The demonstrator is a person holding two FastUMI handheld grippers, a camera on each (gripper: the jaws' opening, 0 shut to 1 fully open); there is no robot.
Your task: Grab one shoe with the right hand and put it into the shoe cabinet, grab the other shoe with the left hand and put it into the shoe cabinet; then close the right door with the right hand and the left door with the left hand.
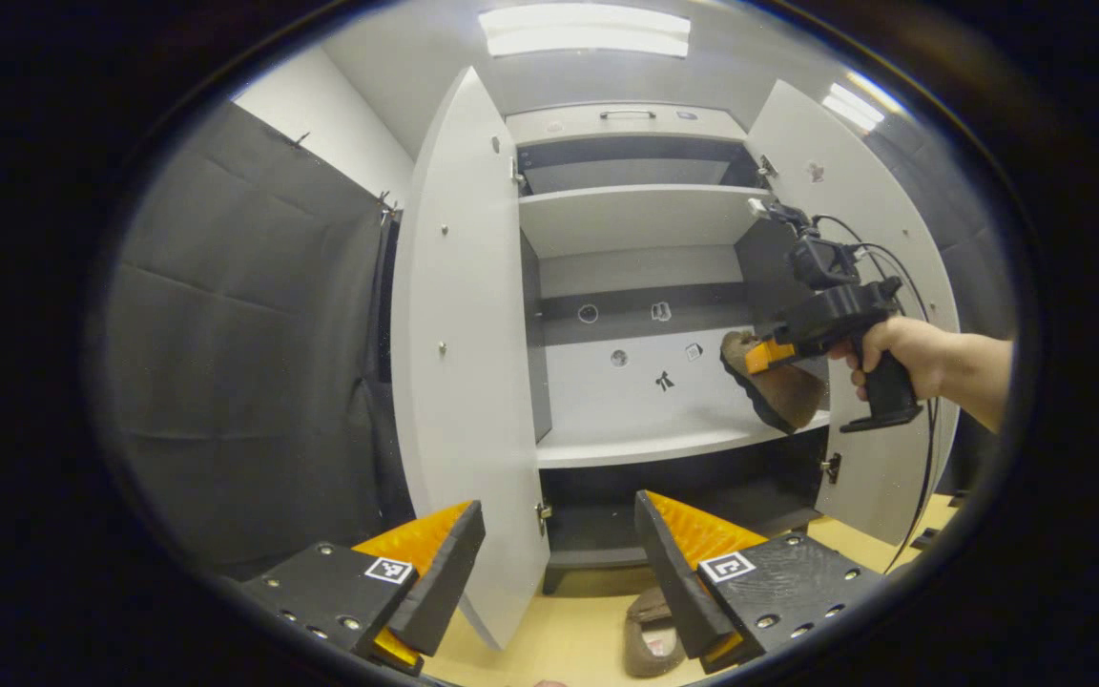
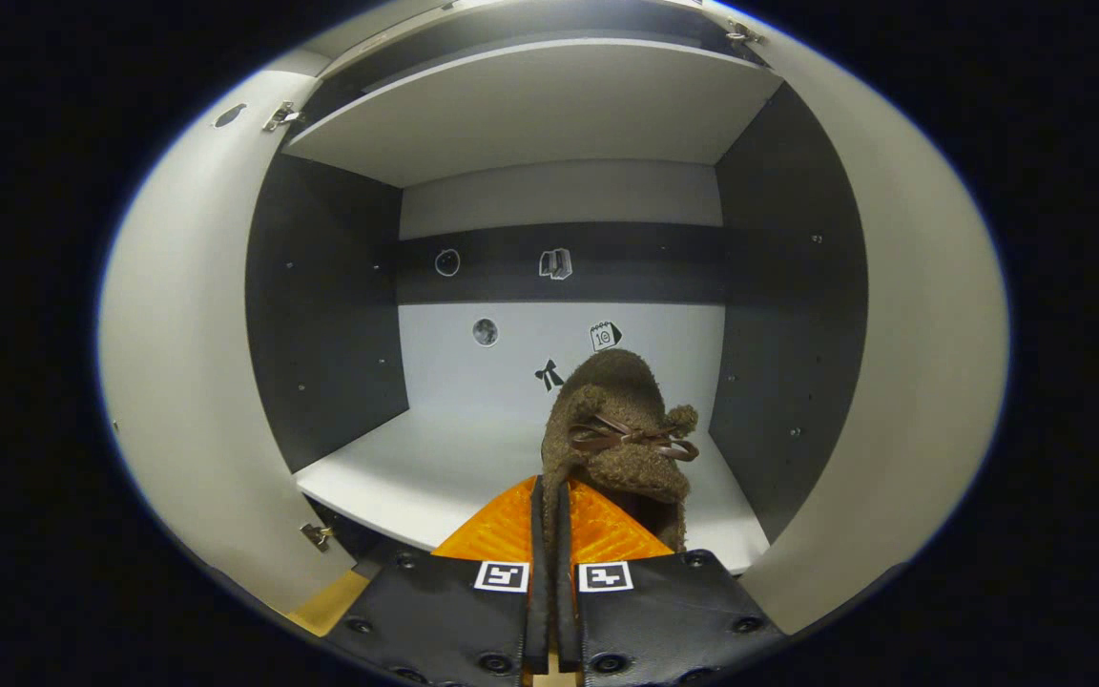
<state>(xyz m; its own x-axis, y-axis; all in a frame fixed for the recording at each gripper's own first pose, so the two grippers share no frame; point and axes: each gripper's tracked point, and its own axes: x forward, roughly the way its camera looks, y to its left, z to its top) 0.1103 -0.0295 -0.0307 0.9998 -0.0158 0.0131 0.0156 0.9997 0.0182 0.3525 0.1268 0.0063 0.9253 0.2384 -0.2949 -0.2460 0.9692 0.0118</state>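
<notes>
A brown fuzzy shoe (image 2: 621,429) with a small bow hangs toe-forward over the white middle shelf (image 2: 454,468) of the open shoe cabinet, and my right gripper (image 2: 549,506) is shut on its heel edge. In the left gripper view that same shoe (image 1: 783,391) is tilted at the shelf's right end (image 1: 626,439), held by the right gripper (image 1: 761,355) in a person's hand (image 1: 893,348). The other brown shoe (image 1: 654,634) lies on the tan floor in front of the cabinet. My left gripper (image 1: 559,563) stands open above the floor, close over that shoe.
Both cabinet doors stand open: the left door (image 1: 464,363) close to my left gripper, the right door (image 1: 883,286) behind the hand. More shelves (image 1: 635,215) sit above, and a dark bottom compartment (image 1: 683,496) lies below. Black cloth (image 1: 244,363) hangs at the left.
</notes>
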